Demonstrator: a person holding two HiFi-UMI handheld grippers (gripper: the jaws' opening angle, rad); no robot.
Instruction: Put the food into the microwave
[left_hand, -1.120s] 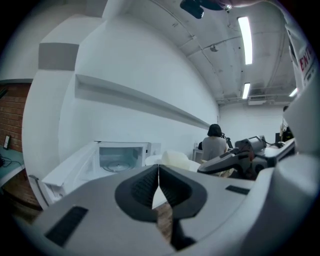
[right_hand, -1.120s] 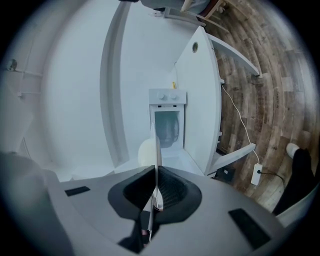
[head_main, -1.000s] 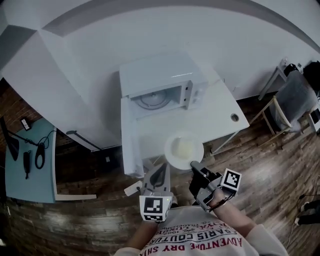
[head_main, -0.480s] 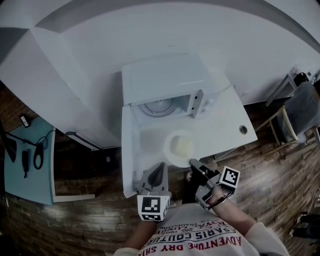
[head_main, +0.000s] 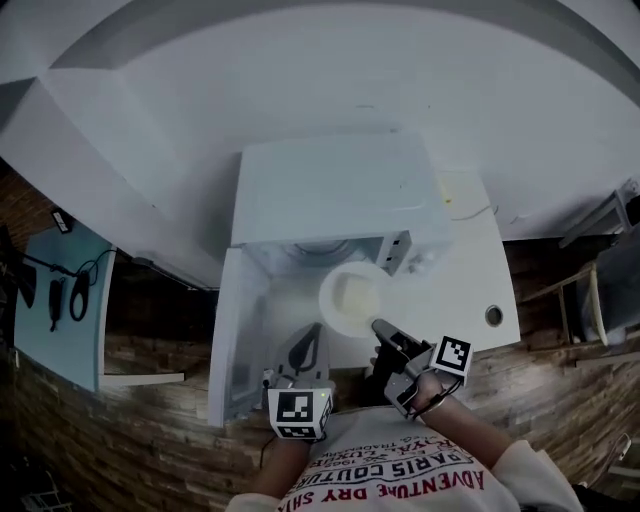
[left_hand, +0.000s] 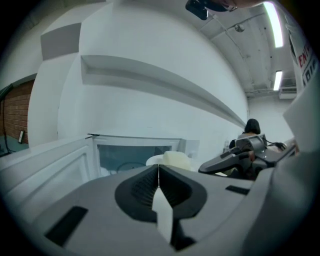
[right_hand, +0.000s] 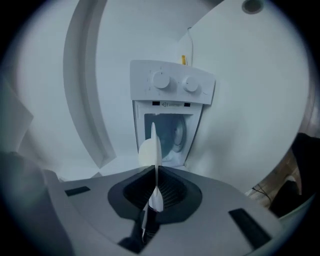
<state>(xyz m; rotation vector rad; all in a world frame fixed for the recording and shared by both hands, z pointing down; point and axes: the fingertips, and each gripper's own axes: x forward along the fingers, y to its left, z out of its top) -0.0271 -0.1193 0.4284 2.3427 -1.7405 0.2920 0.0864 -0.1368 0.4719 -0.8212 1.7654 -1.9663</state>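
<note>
The inside of the microwave (head_main: 330, 190) is mostly hidden. The right gripper (head_main: 378, 326) pinches the rim of the plate (head_main: 330, 306). Pale food (head_main: 360, 293) sits on it, at the open microwave's mouth. The left gripper (head_main: 312, 335) is pressed together.

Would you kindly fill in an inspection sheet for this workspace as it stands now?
Surface: white table with a round hole near its right edge.
Job's things: microwave, its door swung open to the left; plate carrying pale food, held just in front of the opening.
Clutter: nothing seen.
Grippers: right gripper, jaws shut on the plate's rim; left gripper, jaws shut, empty.
Cables: thin cable behind the microwave; dark cables on the side table.
Surroundings: white wall, blue side table, wooden floor.
</note>
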